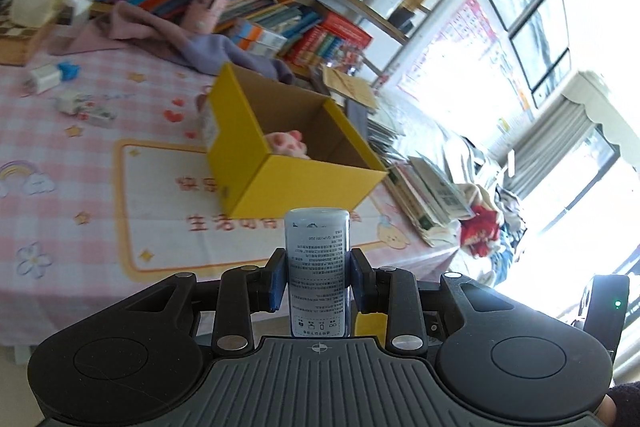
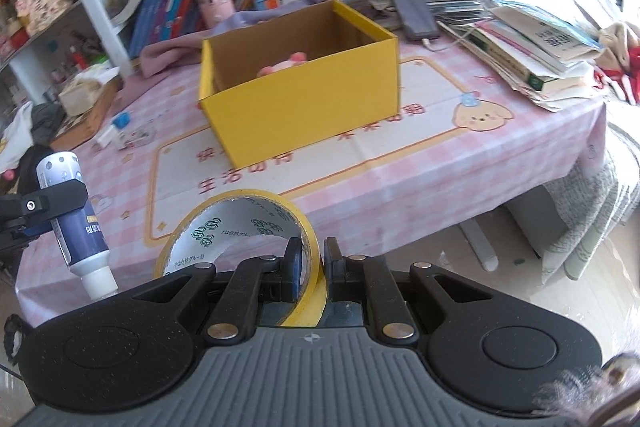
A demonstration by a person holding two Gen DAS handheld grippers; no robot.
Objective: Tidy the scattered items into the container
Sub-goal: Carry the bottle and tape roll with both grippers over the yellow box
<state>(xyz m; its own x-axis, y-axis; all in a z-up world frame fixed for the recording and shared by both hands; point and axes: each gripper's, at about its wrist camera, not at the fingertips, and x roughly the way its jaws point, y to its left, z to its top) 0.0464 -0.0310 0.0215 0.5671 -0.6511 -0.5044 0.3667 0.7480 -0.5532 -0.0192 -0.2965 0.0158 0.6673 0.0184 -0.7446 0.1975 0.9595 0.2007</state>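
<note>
A yellow cardboard box (image 1: 276,183) (image 2: 304,107) stands open on the pink checked tablecloth (image 1: 80,187) (image 2: 400,163), with a pink plush toy (image 1: 286,143) (image 2: 280,65) inside. My left gripper (image 1: 318,275) is shut on a blue-and-white bottle (image 1: 318,267), held in front of the box. In the right wrist view that bottle (image 2: 76,227) hangs cap-down at the left. My right gripper (image 2: 312,259) is shut on the rim of a yellow tape roll (image 2: 240,227), short of the box's near wall.
Small white and blue items (image 1: 52,77) (image 2: 116,131) and a printed packet (image 1: 86,107) lie left of the box. A purple cloth (image 1: 192,43), a wooden tray (image 2: 92,111), stacked books (image 2: 540,63) and a dark phone (image 2: 414,13) crowd the table's back and right.
</note>
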